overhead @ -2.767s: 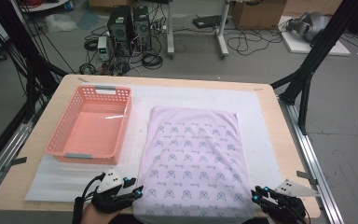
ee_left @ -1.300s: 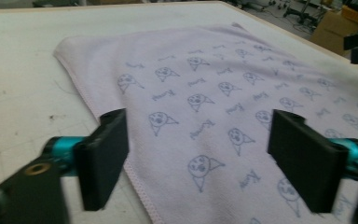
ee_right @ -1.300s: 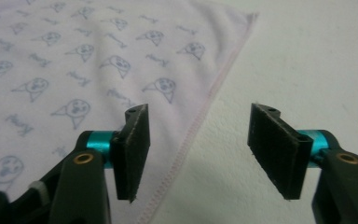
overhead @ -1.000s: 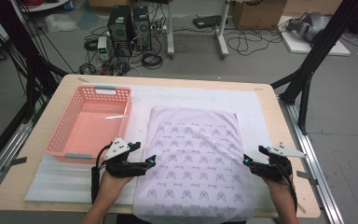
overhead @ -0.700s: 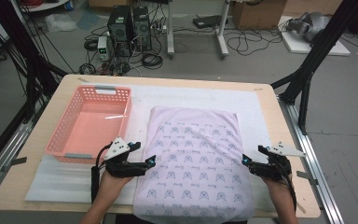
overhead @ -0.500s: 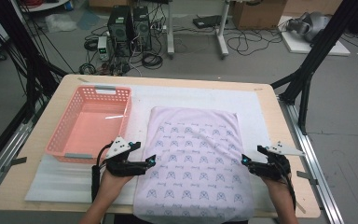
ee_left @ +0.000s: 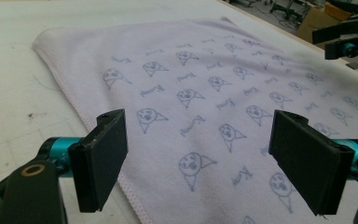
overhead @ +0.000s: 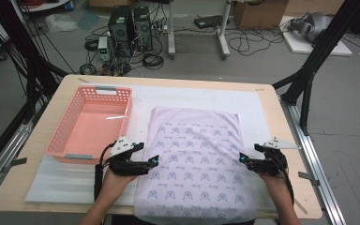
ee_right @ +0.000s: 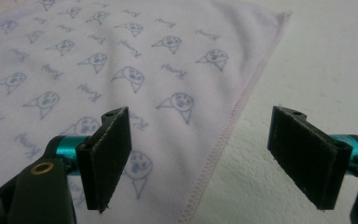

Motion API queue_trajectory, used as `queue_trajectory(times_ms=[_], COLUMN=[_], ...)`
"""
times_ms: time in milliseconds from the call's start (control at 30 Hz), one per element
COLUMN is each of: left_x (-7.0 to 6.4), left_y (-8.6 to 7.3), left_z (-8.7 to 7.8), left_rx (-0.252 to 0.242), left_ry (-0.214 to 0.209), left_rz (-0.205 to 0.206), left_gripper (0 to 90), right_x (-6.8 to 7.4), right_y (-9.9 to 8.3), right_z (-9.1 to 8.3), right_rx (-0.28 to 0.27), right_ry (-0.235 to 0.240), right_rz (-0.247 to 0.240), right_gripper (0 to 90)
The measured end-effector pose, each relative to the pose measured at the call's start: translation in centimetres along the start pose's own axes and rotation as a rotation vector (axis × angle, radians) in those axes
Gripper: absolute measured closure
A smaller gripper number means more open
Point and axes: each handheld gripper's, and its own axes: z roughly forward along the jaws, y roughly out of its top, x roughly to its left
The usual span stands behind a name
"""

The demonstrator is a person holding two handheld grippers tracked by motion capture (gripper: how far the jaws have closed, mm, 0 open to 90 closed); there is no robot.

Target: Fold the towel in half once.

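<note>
While both pairs of jaws stand wide apart with nothing between them, the left gripper [overhead: 153, 161] and the right gripper [overhead: 242, 160] sit low at opposite long edges of a lilac printed towel [overhead: 194, 164] — each jaw pair straddling a stitched hem, as the gripper views show. In the left gripper view, the left gripper [ee_left: 198, 154] has one pad over the bare mat and the other over the cloth; the right gripper view shows the right gripper [ee_right: 200, 154] framing the far hem the same way. The towel lies flat and spread on a white mat [overhead: 79, 178] covering the wooden table [overhead: 290, 140], its near end hanging a little over the table's front edge. An empty pink basket [overhead: 61, 133] stands just beside it, to the left. By the look of things the work has barely begun: no edge is pinched, no fold is made, and the basket holds nothing. Gripping the hems, folding — and perhaps placing the towel in the basket — all appear to remain.
</note>
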Motion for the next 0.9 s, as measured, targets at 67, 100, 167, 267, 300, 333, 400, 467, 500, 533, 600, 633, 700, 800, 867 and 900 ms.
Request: queue_trajectory(times_ms=[67, 100, 167, 267, 300, 333, 400, 467, 500, 533, 600, 633, 700, 800, 867, 900], left_x=[0.4, 0.5, 0.7, -0.1, -0.3, -0.3, -0.1, 0.3, 0.5, 0.7, 1.2, 1.4, 2.0, 2.9, 3.4, 3.5], left_y=[0.5, 0.9, 1.5, 2.5, 2.8, 3.2, 4.0, 4.9, 5.3, 5.5, 5.9, 6.0, 5.9, 5.2, 4.9, 4.8], left_z=[0.6, 1.1, 2.1, 3.8, 4.3, 4.8, 5.8, 6.5, 6.9, 7.2, 8.0, 8.4, 9.0, 9.8, 10.3, 10.5], left_rx=[0.007, 0.005, 0.005, 0.033, 0.035, 0.036, 0.036, 0.024, 0.031, 0.029, 0.058, 0.071, 0.074, 0.113, 0.146, 0.154], left_ry=[0.011, 0.016, 0.036, 0.054, 0.053, 0.059, 0.083, 0.103, 0.107, 0.118, 0.142, 0.151, 0.172, 0.212, 0.239, 0.256], left_rz=[-0.005, -0.019, -0.030, 0.007, 0.017, 0.024, 0.029, 0.021, 0.026, 0.030, 0.048, 0.057, 0.051, 0.032, 0.035, 0.032], left_gripper=[21.9, 22.1, 24.2, 25.3, 25.4, 25.6, 25.7, 26.2, 26.7, 27.6, 29.4, 30.5, 31.8, 33.6, 34.5, 35.0], right_x=[-0.2, -0.4, -0.7, -1.1, -1.3, -1.5, -1.7, -1.8, -1.9, -1.9, -2.0, -2.1, -2.3, -2.5, -2.6, -2.6], right_y=[0.1, 0.2, 0.4, 0.6, 0.7, 0.8, 1.1, 1.2, 1.4, 1.5, 1.7, 1.8, 2.0, 2.3, 2.6, 2.8], right_z=[0.3, 0.5, 0.9, 1.3, 1.4, 1.5, 1.7, 2.0, 2.2, 2.4, 2.7, 2.9, 3.3, 3.8, 4.2, 4.4], right_rx=[0.013, 0.019, 0.033, 0.045, 0.044, 0.046, 0.046, 0.047, 0.050, 0.054, 0.055, 0.051, 0.053, 0.063, 0.065, 0.068], right_ry=[0.007, 0.008, 0.006, 0.006, 0.007, 0.005, 0.000, -0.004, -0.005, -0.005, 0.000, 0.001, -0.001, -0.012, -0.018, -0.023], right_rz=[0.013, 0.020, 0.026, 0.046, 0.046, 0.048, 0.052, 0.056, 0.054, 0.054, 0.056, 0.052, 0.052, 0.053, 0.045, 0.051], right_gripper=[20.5, 20.5, 20.6, 23.0, 23.2, 23.2, 23.3, 23.9, 24.2, 24.3, 28.1, 29.2, 29.1, 29.2, 29.5, 29.7])
